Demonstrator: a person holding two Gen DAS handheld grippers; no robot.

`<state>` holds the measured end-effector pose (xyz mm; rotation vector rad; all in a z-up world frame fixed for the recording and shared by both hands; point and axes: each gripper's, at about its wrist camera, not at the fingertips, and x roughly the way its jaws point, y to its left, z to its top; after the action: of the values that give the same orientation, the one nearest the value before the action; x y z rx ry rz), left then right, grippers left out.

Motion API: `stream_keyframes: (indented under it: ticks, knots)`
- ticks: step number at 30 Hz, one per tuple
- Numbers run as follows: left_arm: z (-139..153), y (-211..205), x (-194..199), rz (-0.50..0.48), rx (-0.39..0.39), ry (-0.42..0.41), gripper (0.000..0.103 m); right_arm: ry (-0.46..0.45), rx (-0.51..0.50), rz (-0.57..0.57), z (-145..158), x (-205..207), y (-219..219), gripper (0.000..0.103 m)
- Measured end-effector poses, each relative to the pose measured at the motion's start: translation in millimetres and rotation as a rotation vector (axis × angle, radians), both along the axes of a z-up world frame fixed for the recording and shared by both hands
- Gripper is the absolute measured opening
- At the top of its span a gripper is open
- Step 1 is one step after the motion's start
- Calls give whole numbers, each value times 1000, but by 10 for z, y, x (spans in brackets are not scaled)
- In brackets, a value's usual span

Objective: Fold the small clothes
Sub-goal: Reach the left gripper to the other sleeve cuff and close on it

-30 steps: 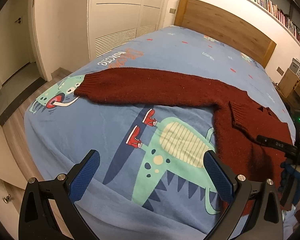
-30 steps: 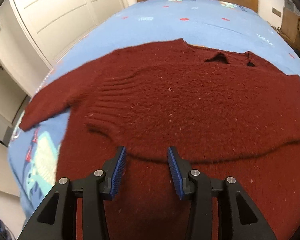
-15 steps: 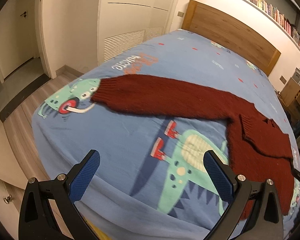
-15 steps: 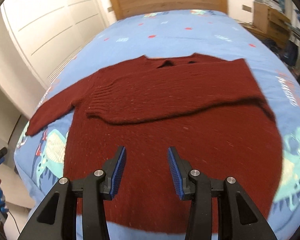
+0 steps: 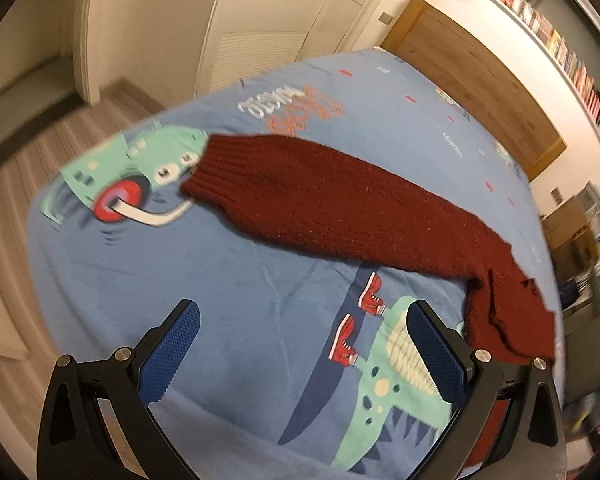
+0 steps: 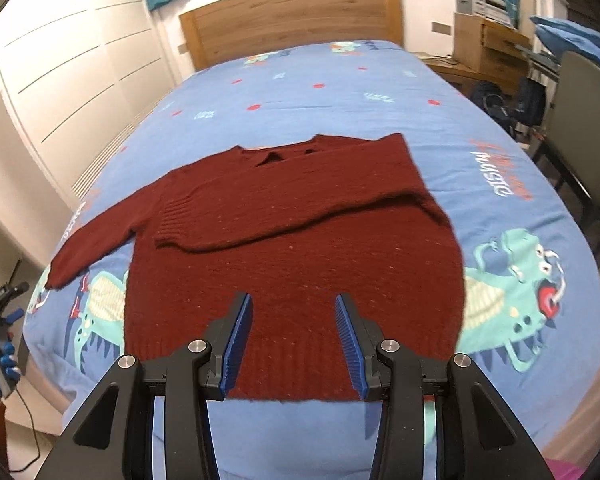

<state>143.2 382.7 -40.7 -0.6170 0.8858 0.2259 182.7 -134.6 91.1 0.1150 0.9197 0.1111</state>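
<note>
Both claws have backed off since a second ago: right claw (image 6: 294,340) hangs half-open and empty over the sweater's (image 6: 292,248) hem, left claw (image 5: 300,352) wide apart over bare bed (image 5: 228,280). One sleeve's folded across, the other sleeve (image 5: 332,196) sprawls out. Grabbing only its cuff could drag the body crooked, I reckon.

The right gripper (image 6: 294,340) has risen clear of the sweater (image 6: 292,236); the left gripper (image 5: 304,354) has slid toward its outstretched sleeve (image 5: 300,188).
</note>
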Motion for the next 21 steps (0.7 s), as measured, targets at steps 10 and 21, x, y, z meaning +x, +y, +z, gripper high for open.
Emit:
stream_keyframes:
  ticks: [10,21]
  knots:
    - [-467,560,301,109,-252,-28,94,-7,-38,-100,210,-181,-318,45]
    - [-784,781,499,178,-398,-79,83,21,-48,-141,183,-154,-398,45]
